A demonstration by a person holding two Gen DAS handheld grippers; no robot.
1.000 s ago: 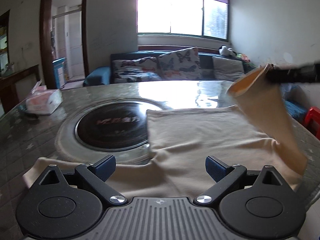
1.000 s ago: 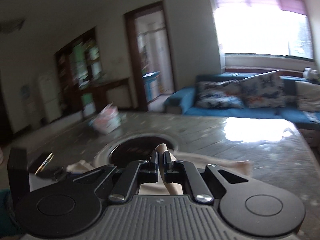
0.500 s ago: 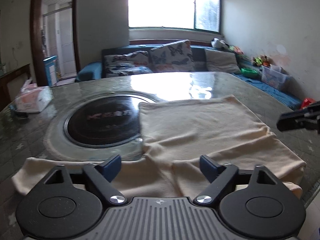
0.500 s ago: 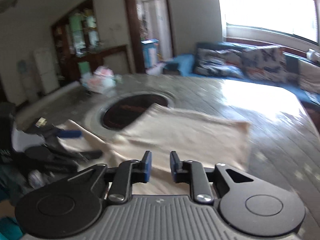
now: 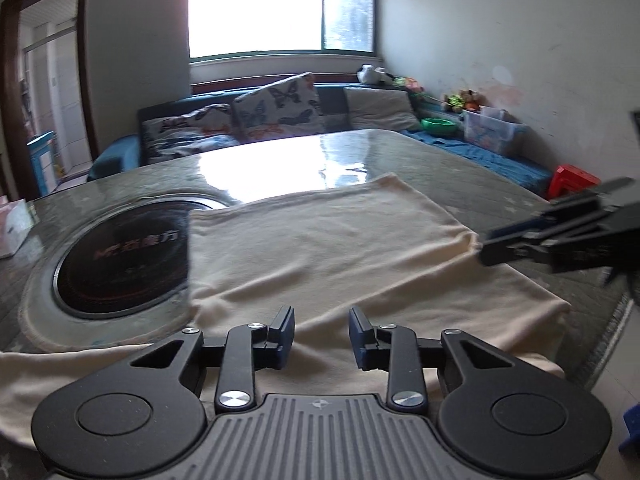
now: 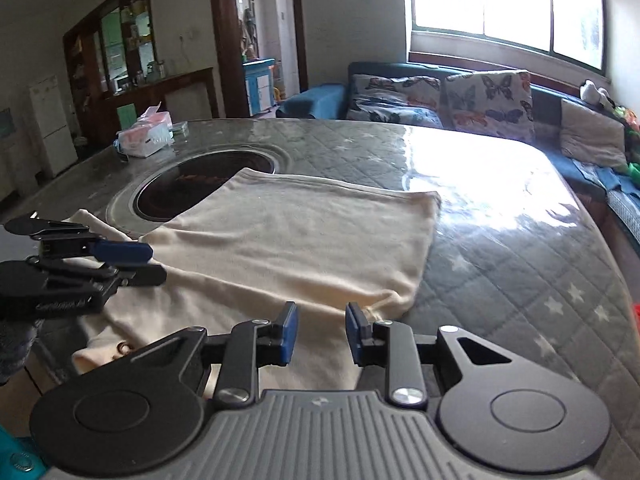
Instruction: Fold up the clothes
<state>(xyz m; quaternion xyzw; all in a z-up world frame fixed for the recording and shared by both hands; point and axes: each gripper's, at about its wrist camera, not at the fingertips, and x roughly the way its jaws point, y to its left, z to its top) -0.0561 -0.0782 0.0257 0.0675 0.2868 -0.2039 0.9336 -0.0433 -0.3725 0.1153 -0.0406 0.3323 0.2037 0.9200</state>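
Both the left hand-held gripper [image 5: 322,338] and right hand-held gripper [image 6: 318,336] hover part-open, empty, over the cream knit garment [image 6: 288,236]; pinch both near corners evenly before folding.

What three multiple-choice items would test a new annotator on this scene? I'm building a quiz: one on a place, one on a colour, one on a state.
1. What does the cream garment partly cover?
A. the tissue box
B. the round black cooktop
C. a sofa cushion

2. What colour are the claw pads?
A. blue
B. red
C. green

3. How does the right claw stand?
A. shut on the garment
B. open, holding nothing
C. out of view

Answers:
1 B, the garment's far left corner lies over the cooktop.
2 A, both pads show blue.
3 B, a gap shows between its pads, with nothing gripped.
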